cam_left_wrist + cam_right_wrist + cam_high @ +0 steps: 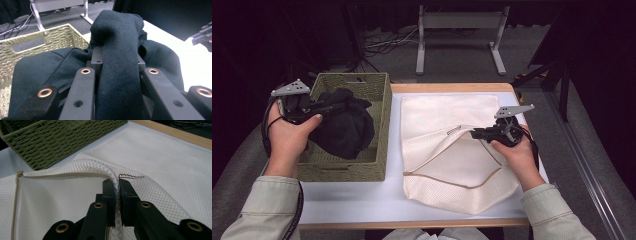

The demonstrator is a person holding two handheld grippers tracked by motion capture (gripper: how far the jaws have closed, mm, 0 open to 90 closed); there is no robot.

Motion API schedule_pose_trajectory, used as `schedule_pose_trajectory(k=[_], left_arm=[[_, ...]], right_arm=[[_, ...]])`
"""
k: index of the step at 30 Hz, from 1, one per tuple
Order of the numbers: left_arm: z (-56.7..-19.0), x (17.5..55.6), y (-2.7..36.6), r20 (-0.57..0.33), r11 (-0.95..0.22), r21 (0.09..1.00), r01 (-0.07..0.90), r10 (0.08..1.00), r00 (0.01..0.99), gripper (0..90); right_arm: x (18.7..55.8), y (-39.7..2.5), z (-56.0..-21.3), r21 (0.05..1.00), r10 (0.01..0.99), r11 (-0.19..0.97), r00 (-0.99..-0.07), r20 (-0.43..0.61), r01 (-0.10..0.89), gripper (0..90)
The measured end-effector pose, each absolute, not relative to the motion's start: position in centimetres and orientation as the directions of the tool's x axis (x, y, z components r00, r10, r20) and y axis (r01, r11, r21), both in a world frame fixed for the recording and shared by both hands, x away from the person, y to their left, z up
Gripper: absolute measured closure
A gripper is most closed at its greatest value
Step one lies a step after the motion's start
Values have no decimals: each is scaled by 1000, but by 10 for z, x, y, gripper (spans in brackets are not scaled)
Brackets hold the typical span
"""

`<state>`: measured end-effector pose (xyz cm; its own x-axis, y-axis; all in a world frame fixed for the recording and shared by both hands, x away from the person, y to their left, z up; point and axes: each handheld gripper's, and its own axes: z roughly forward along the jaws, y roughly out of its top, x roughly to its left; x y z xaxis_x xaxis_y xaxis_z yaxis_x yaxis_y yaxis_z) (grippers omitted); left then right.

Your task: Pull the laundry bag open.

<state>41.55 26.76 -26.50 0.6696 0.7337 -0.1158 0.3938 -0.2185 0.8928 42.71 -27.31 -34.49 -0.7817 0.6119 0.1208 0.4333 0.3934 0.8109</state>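
A black garment [344, 125] lies heaped in a green woven basket [382, 120] at the table's left. My left gripper [332, 106] is shut on a fold of that black garment [117, 50], lifting it above the basket [50, 40]. A white mesh laundry bag [447, 150] lies flat at the right, its zipper mouth open. My right gripper [476, 132] is shut on the upper edge of the mesh bag [160, 162], holding the mouth up. In the right gripper view the mesh is pinched between the two jaws of the right gripper [117, 187].
The white table top [362, 200] has a wooden edge [447, 87] at the back. A metal stand [459, 35] and cables lie on the floor beyond. The basket [57, 140] stands close to the bag's left side.
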Motion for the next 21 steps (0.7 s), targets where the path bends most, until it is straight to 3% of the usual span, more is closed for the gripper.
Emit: schedule_pose_trajectory(k=[8,21], left_arm=[[-254,405,263,-133,-195,905,379,715,686,733],[-229,378,215,-93,-229,935,272,581,809,732]], right_arm=[[428,-273,-345,811,613,394,-781,119,432,837],[430,-271,-344,811,620,398,-777,106,429,848]])
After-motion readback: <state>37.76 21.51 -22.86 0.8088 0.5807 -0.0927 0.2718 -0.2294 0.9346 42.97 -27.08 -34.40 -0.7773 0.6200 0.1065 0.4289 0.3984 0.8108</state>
